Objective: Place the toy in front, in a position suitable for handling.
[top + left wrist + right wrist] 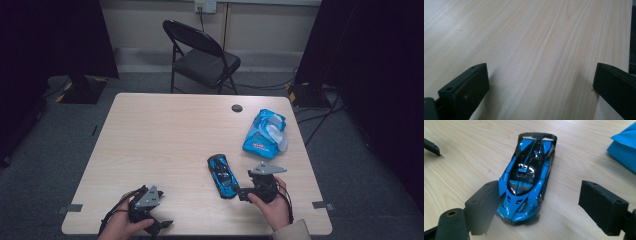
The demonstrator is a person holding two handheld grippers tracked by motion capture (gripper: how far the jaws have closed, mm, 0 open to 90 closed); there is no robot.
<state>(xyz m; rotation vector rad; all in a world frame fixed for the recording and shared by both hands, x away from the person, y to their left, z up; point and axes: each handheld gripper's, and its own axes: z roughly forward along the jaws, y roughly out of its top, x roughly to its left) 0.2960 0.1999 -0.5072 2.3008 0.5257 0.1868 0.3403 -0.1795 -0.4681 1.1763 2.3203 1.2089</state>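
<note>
A blue and black toy sports car (221, 175) lies on the wooden table (165, 135), right of centre, its nose toward the person. In the right gripper view the car (529, 175) points at the camera, its nose reaching between the jaws. My right gripper (244, 184) (537, 195) is open, jaws wide on either side of the nose; the right jaw stands well clear of the car. My left gripper (155, 210) rests near the front left edge, held by a hand. Its jaws (539, 82) stand open over bare wood.
A blue pack of wipes (265, 132) (624, 150) lies behind and to the right of the car. A round cable hole (237, 108) is near the far edge. A black folding chair (205, 60) stands beyond the table.
</note>
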